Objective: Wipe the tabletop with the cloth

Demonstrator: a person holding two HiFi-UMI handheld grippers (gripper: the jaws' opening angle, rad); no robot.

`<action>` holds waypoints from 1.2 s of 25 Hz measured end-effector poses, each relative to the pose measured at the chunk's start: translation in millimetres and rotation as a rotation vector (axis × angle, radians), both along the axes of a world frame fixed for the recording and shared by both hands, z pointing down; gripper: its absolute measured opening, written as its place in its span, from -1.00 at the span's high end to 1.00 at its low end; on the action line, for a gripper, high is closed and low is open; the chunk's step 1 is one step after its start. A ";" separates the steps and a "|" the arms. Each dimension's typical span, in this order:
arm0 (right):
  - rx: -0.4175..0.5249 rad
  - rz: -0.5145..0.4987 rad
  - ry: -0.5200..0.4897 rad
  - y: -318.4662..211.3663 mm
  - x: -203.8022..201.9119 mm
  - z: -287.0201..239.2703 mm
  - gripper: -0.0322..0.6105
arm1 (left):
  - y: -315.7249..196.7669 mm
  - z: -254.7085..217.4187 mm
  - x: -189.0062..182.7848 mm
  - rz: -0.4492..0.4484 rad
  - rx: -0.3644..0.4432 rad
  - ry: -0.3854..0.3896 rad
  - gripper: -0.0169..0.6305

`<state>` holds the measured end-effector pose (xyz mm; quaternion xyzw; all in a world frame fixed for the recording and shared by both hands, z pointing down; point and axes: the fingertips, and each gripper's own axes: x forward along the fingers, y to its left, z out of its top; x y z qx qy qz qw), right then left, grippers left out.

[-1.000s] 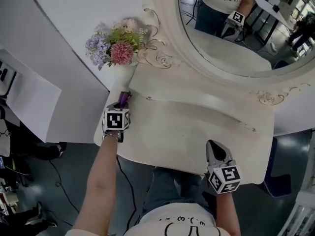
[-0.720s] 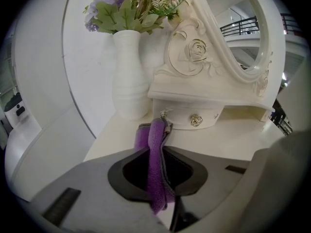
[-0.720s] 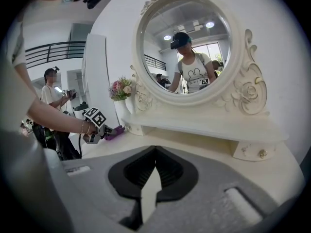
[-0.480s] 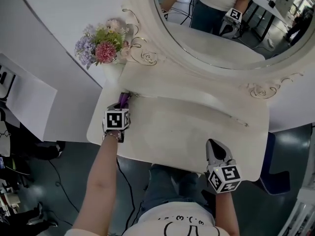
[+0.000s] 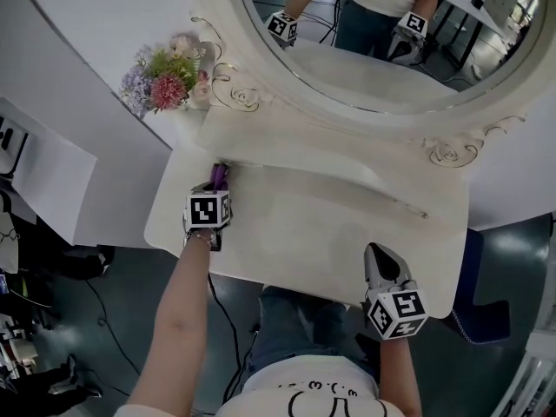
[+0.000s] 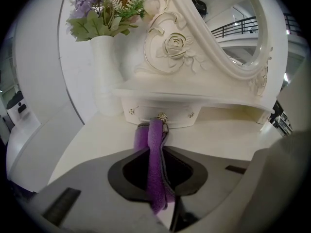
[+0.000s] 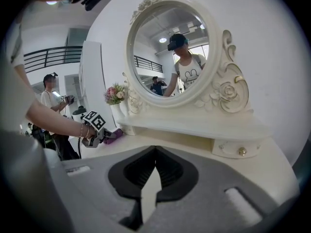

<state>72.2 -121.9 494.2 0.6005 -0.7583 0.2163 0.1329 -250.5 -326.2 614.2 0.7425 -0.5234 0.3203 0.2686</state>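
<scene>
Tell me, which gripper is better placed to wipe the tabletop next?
The left. The left gripper is shut on the purple cloth, at the back left of the tabletop by a small drawer. The right gripper is shut and empty, near the front edge.

Flowers (image 5: 162, 83) in white vase (image 6: 106, 76); oval mirror (image 5: 373, 42) beside.
</scene>
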 end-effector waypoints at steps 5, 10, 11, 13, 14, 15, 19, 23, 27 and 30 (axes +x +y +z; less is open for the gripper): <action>0.000 -0.007 -0.005 7.2 15.6 -0.6 0.90 | 8.1 1.8 14.9 -0.011 -0.006 0.000 0.75; 0.006 -0.016 -0.007 13.0 35.6 -2.1 0.90 | 17.9 1.6 35.0 -0.011 -0.012 0.002 0.75; 0.008 -0.016 -0.007 14.0 40.2 -2.8 0.90 | 19.9 1.7 41.1 -0.009 -0.012 0.002 0.75; 0.012 -0.013 -0.009 16.2 48.6 -4.0 0.90 | 24.0 1.5 54.2 -0.002 -0.013 0.005 0.75; 0.014 -0.012 -0.011 17.7 51.9 -4.3 0.90 | 26.4 1.3 60.5 0.003 -0.014 0.006 0.75; 0.015 -0.011 -0.013 19.2 55.0 -4.5 0.90 | 29.1 1.1 66.4 0.009 -0.018 0.007 0.75; 0.021 0.000 -0.019 25.4 72.9 -5.3 0.90 | 36.5 1.1 90.9 0.024 -0.026 0.010 0.75; 0.029 0.027 -0.026 34.6 91.4 -5.8 0.90 | 42.5 0.4 114.8 0.032 -0.031 0.023 0.75; 0.040 0.058 -0.032 44.8 108.7 -7.2 0.90 | 51.2 0.2 139.5 0.043 -0.041 0.035 0.75; 0.047 0.084 -0.038 53.3 122.5 -8.9 0.90 | 59.9 -0.1 160.9 0.062 -0.047 0.044 0.75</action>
